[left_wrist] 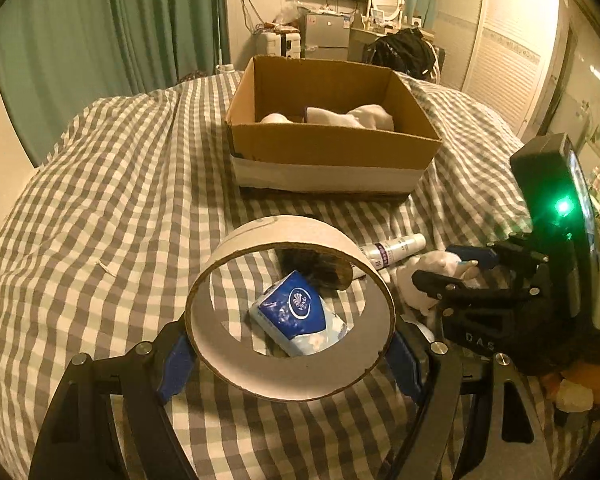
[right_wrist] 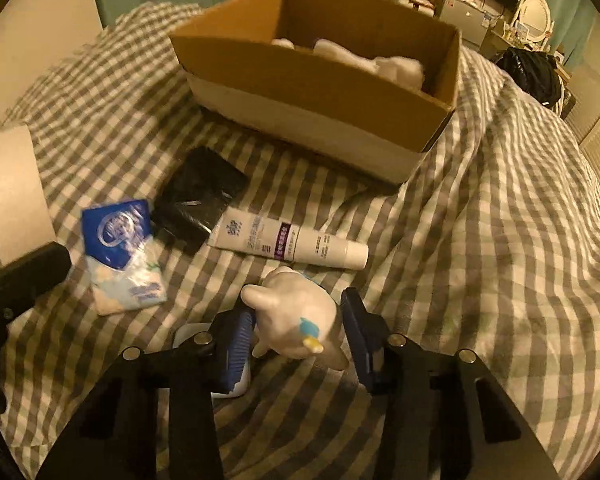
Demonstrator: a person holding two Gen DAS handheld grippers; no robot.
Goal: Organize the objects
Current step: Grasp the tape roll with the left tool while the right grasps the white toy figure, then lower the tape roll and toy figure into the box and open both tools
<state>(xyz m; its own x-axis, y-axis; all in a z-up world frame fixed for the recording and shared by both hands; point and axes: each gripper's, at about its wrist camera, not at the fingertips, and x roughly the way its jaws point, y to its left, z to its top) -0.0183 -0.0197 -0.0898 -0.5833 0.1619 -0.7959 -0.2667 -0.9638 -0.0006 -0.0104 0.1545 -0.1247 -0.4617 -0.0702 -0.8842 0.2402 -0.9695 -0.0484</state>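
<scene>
Both wrist cams angle down, close, sharing box (left_wrist: pixel 332 148) & bed (left_wrist: pixel 112 184).

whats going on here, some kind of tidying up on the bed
A person is clearing things off a checked bed cover into a cardboard box, a gripper in each hand. The left gripper holds a tape roll above the bed. The right gripper sits around a white toy figure. A tissue pack, black pouch and tube lie loose.

One box (right_wrist: pixel 316 80), one tube (right_wrist: pixel 288 240), one tape roll (left_wrist: pixel 290 308).
</scene>
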